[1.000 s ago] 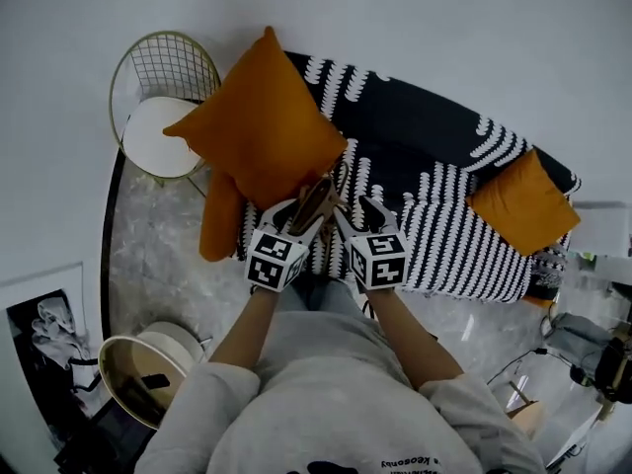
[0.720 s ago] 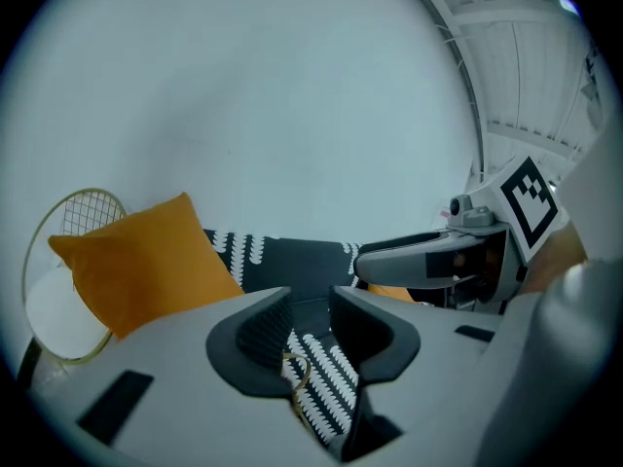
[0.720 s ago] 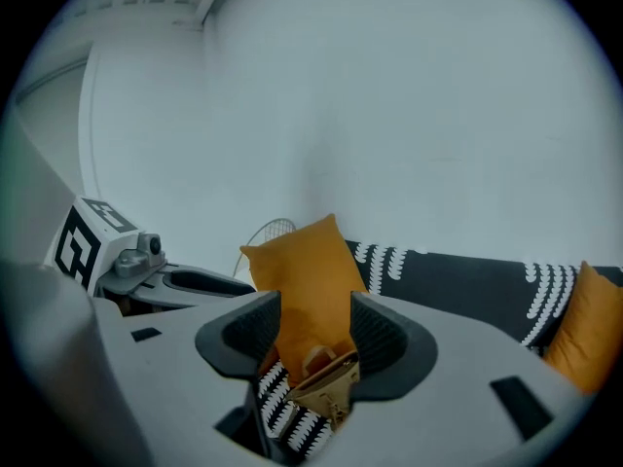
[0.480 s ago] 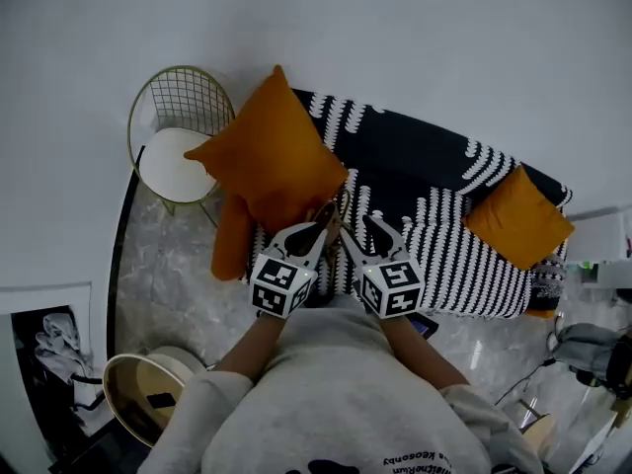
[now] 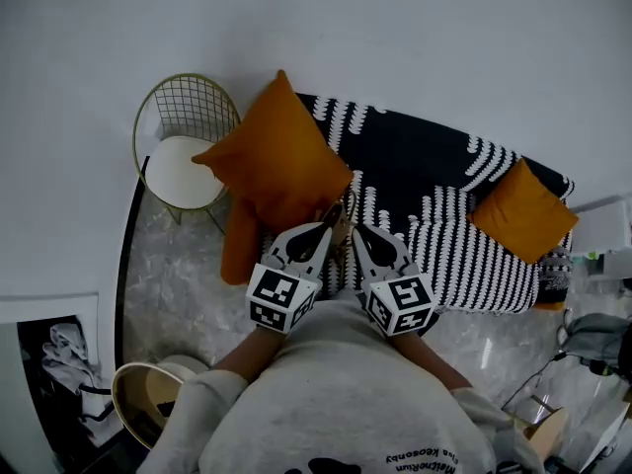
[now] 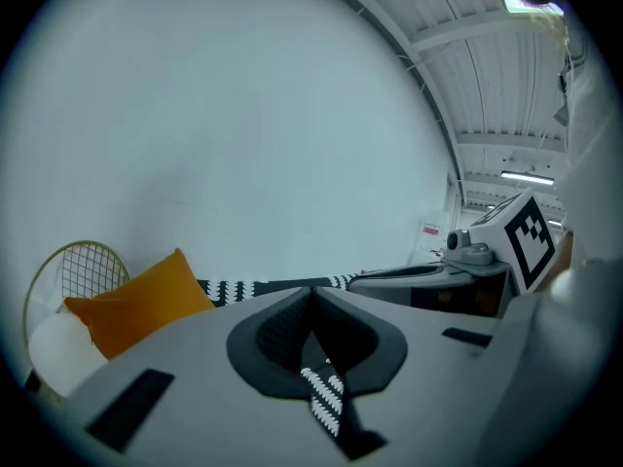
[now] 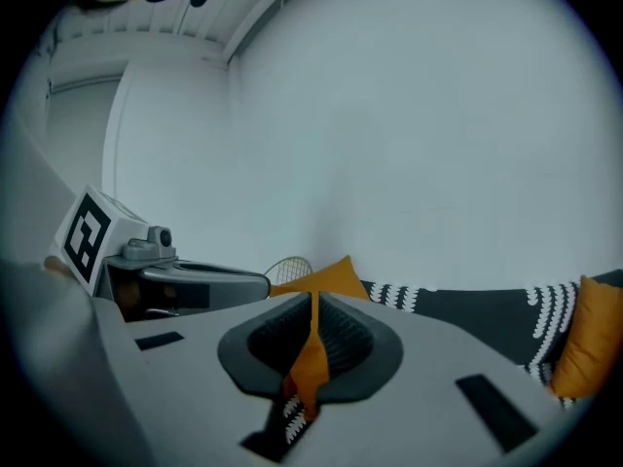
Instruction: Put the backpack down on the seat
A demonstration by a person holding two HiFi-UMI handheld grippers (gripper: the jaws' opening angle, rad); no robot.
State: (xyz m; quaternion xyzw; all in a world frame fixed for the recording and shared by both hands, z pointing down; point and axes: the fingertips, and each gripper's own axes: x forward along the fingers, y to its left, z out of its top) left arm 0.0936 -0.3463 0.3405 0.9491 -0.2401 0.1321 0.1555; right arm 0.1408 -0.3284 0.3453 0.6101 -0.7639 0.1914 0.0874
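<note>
The sweatshirt (image 5: 336, 403) is pale grey — dark lettering (image 5: 410, 459) below. Left gripper (image 5: 334, 213) and right gripper (image 5: 359, 233) are grey, bearing black-and-white marker cubes (image 5: 279, 299).

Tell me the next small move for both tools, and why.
Probably draw both back a little and stop. The left tool and right tool have just closed with nothing between their jaws, and what looks like the backpack already rests on the sofa seat just beyond their tips.
</note>
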